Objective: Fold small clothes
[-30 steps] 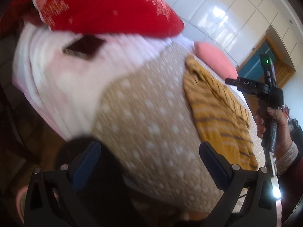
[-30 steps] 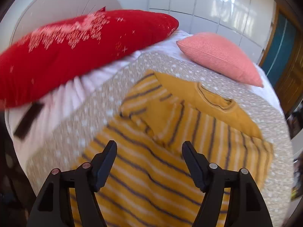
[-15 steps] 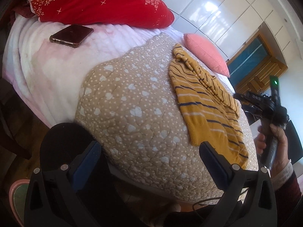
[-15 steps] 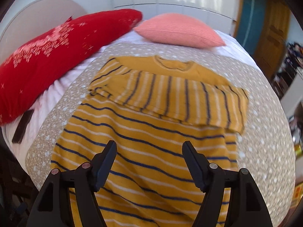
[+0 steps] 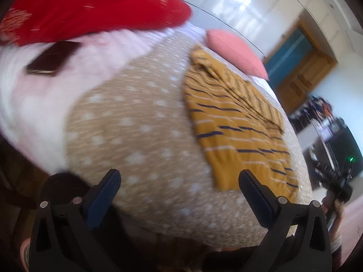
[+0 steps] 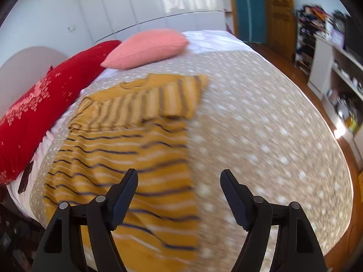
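Over the dotted quilt [image 6: 261,136], both tools [image 5: 179,195] [image 6: 179,195] gape empty above the striped sweater [image 6: 136,149].

White glossy wardrobe doors [image 6: 158,2] line the far wall; wooden door [image 6: 280,15] beside a teal panel [image 6: 248,9]; wood floor [image 6: 283,61]; cluttered shelving [image 6: 335,52], contents blurred.

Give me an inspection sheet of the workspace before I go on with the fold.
Surface: bed with a tan dotted quilt over a white sheet.
Job's things: yellow striped shirt lies on the quilt, sleeves folded across the chest.
Clutter: red pillow, pink pillow, dark phone on the sheet.
Grippers: left tool open, empty, over the quilt edge; right tool open, empty, above the shirt's hem side.
Cables: nothing seen.
Surroundings: white wardrobe, wooden door, cluttered shelves.
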Tool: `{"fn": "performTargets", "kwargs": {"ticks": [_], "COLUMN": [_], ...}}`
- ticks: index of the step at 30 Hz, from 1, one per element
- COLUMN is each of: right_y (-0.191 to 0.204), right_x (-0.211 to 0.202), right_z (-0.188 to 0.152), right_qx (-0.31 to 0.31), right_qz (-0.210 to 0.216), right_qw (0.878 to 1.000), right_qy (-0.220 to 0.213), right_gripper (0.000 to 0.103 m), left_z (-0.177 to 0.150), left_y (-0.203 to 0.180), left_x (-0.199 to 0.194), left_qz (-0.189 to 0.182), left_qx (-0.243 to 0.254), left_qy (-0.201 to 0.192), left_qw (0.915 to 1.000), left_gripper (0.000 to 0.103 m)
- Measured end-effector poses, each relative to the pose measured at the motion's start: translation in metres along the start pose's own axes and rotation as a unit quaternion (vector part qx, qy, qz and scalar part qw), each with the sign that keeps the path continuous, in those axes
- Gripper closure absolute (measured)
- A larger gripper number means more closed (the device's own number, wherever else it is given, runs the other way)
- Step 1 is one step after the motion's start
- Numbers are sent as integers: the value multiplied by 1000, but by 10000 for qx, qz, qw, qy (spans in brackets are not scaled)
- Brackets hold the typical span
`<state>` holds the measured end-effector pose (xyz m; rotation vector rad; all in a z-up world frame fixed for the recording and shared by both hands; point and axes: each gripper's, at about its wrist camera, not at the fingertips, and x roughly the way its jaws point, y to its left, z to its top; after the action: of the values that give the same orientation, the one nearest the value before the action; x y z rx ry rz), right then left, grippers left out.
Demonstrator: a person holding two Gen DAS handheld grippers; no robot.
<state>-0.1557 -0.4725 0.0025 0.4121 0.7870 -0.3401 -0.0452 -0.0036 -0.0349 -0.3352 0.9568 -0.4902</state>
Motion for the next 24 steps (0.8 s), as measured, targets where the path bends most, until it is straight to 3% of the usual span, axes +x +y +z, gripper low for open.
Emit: {"fn": "performTargets", "kwargs": {"ticks": [6,9,12,14,18,22,24], "right_y": [-29,-20,-1,13,37,36,30], "right_x": [13,22,29,33,40,44,46], "right_z": [-47,-62,-68,-70,-74,-79,-81], "right_qx": [305,233,41,-41,-204,-29,216], "right_qz": [630,1014,1279,1534,1970,2061,2079], "right_qw": [9968,9934,9908,9871,9790,9776,9772], "right_qy": [395,488,449,449,485,414,369], "right_gripper": [22,22,21,21,21,21,31], "left_z": [12,16,22,22,17,17,20], "left_y": [-33,-49,-60,-64,-69,-75,-79], "left_x": [53,69,76,75,81,92,99], "left_qz": [-724,-847,-1298,-1508,-1391,-1265,-1162], "left_qx": [393,510,422,320,319,374,391], "left_qy": [459,486,643,668,716,760,786], "left_qw": [9955,9939,9886,9858,9872,9883,9893], "left_gripper": [0,0,0,10,13,13,13]}}
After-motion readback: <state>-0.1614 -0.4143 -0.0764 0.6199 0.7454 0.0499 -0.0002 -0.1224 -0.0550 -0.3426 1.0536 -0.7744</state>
